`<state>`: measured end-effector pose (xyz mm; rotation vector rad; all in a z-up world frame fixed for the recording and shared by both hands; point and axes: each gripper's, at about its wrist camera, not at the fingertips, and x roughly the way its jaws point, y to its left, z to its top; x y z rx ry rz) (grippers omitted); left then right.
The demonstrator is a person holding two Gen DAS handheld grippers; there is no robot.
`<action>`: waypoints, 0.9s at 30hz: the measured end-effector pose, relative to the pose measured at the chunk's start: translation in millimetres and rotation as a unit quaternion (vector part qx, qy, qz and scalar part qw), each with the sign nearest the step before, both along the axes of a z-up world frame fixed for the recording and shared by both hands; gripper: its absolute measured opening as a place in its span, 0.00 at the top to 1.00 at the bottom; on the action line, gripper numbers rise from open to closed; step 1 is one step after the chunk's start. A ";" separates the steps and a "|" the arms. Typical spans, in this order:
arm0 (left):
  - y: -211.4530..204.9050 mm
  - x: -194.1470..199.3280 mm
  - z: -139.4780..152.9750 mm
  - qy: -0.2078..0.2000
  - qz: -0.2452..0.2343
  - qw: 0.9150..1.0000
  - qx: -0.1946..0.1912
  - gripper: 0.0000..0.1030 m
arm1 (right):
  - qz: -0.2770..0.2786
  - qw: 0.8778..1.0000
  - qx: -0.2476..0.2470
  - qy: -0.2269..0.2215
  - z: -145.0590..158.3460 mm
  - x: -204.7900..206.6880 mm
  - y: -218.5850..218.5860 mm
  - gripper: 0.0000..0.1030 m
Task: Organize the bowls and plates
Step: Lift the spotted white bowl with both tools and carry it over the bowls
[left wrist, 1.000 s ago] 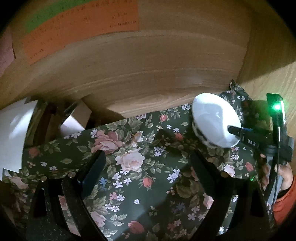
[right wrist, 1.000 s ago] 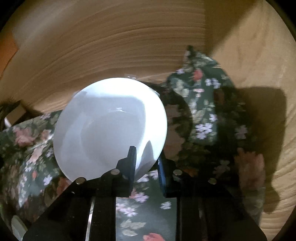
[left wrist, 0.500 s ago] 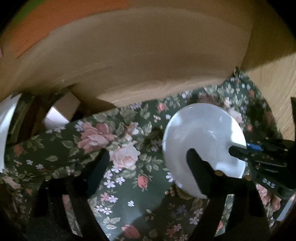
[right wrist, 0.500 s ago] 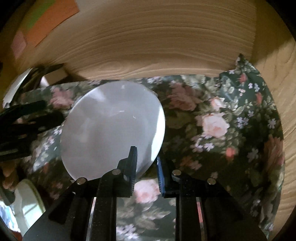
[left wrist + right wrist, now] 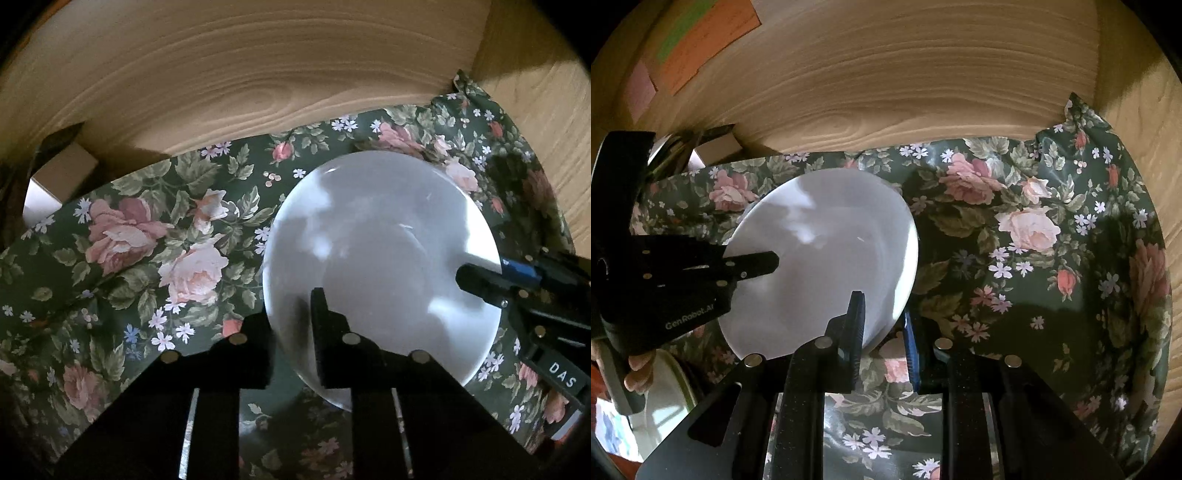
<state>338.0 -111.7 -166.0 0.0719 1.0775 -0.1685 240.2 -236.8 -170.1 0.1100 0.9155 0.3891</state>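
A white plate (image 5: 380, 254) is held over the floral cloth (image 5: 147, 236), tilted, with both grippers on its rim. The left gripper (image 5: 291, 325) has just been closing, and its fingers (image 5: 325, 321) now pinch the plate's near edge: one finger lies across the upper face, the other sits behind the rim. In the right wrist view the same plate (image 5: 827, 258) shows at centre left, and the right gripper (image 5: 882, 325) pinches its lower right edge, one dark finger (image 5: 855, 321) on the face and a blue-edged one behind the rim. The left gripper (image 5: 753, 264) reaches in from the left there, a finger lying on the plate's left side, with part of a hand (image 5: 637, 373) below it. In the left wrist view the right gripper (image 5: 480, 284) comes in from the right and grips the plate's right rim.

The cloth covers the surface inside a wooden enclosure; a grained wood wall (image 5: 258, 85) rises behind it and a second wood panel (image 5: 535, 110) stands at the right. A pale box (image 5: 59, 173) sits at the far left corner. Orange, green and pink paper notes (image 5: 698, 44) are stuck on the wall at upper left. Another white dish (image 5: 665, 391) lies at the lower left, partly hidden
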 end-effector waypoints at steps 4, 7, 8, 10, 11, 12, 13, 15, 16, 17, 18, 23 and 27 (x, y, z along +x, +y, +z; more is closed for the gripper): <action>3.8 1.8 0.1 0.014 0.010 1.000 -0.018 0.84 | -0.009 1.000 -0.004 -0.007 4.8 -6.4 2.6 0.83; 6.0 -2.5 3.2 0.016 0.012 0.999 -0.025 0.84 | -0.015 1.000 -0.004 -0.011 8.9 -10.9 2.0 0.83; 7.2 -4.8 5.4 0.015 0.010 1.000 -0.026 0.84 | -0.018 1.000 0.001 -0.012 10.6 -12.0 0.5 0.83; 7.3 -10.1 10.9 0.010 0.007 1.000 -0.028 0.84 | -0.022 1.000 0.007 -0.016 15.2 -15.7 -2.5 0.83; 8.3 -13.3 14.0 0.007 0.005 1.000 -0.029 0.84 | -0.025 0.999 0.007 -0.020 18.0 -18.1 -3.3 0.83; 8.2 -17.6 18.2 0.003 0.003 1.000 -0.029 0.84 | -0.028 0.999 0.007 -0.025 21.3 -21.2 -3.9 0.83; 10.3 -22.3 22.7 -0.001 0.001 1.000 -0.030 0.84 | -0.031 0.999 0.007 -0.031 25.2 -24.8 -4.3 0.83; 13.1 -31.6 31.4 -0.010 -0.002 0.999 -0.032 0.84 | -0.036 0.998 0.005 -0.042 32.5 -31.7 -3.9 0.83; 13.7 -36.1 35.5 -0.016 -0.004 0.999 -0.032 0.84 | -0.038 0.998 0.006 -0.048 36.9 -35.8 -3.6 0.83; 15.2 -40.8 39.6 -0.021 -0.004 0.999 -0.033 0.84 | -0.039 0.998 0.006 -0.053 40.6 -39.4 -3.2 0.83; 17.4 -45.4 44.1 -0.026 -0.004 0.999 -0.034 0.84 | -0.039 0.998 0.007 -0.058 44.7 -43.5 -3.3 0.83; 23.6 -63.9 61.4 -0.048 0.002 0.998 -0.040 0.84 | -0.039 0.996 0.006 -0.084 61.6 -63.9 4.2 0.83; 33.8 -83.0 75.2 -0.067 0.005 0.997 -0.039 0.83 | -0.038 0.994 0.001 -0.102 72.4 -78.7 17.1 0.83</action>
